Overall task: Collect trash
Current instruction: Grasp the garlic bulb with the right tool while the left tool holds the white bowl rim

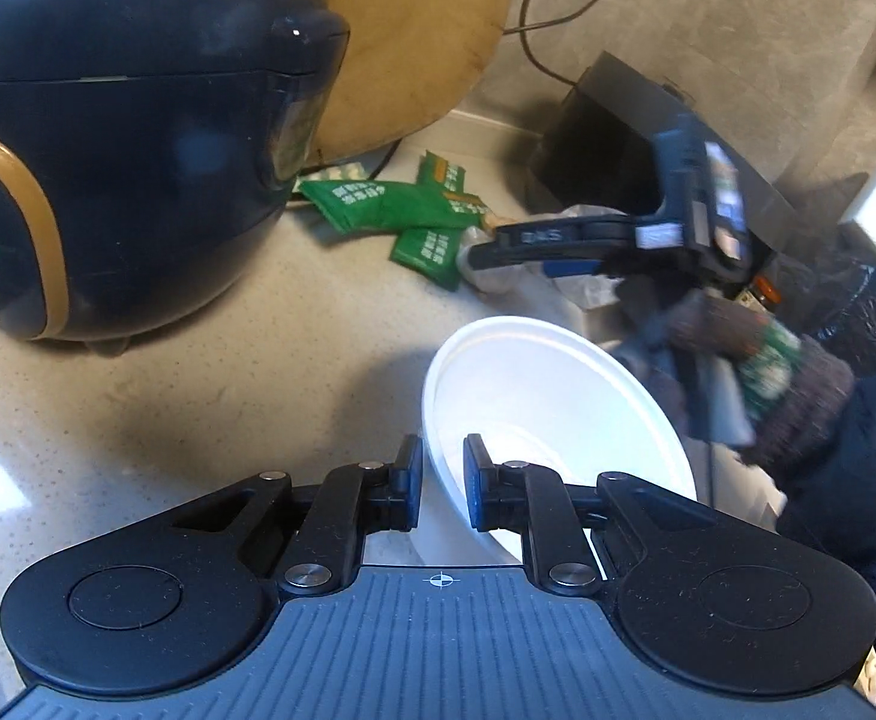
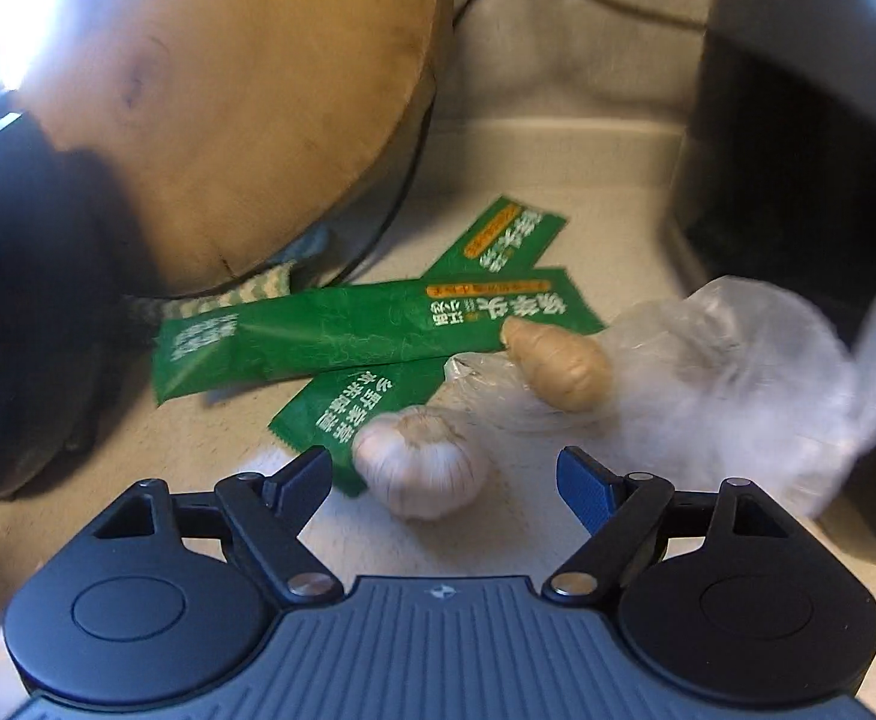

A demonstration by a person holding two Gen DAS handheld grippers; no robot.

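Observation:
My left gripper (image 1: 443, 468) is shut on the rim of a white disposable bowl (image 1: 558, 396), held tilted above the counter. My right gripper (image 2: 444, 468) is open and empty, low over the counter; it also shows in the left wrist view (image 1: 486, 246) beyond the bowl. Three green snack wrappers (image 2: 342, 330) lie crossed on the counter just ahead of it; they also show in the left wrist view (image 1: 402, 210). A garlic bulb (image 2: 420, 462) lies between the right fingers' tips. A ginger piece (image 2: 558, 366) rests on a crumpled clear plastic bag (image 2: 726, 372).
A dark blue and gold rice cooker (image 1: 126, 144) stands at the left. A round wooden cutting board (image 2: 246, 96) leans on the wall behind the wrappers. A black appliance (image 2: 810, 108) stands at the right, with a cable (image 1: 534, 18) running up the wall.

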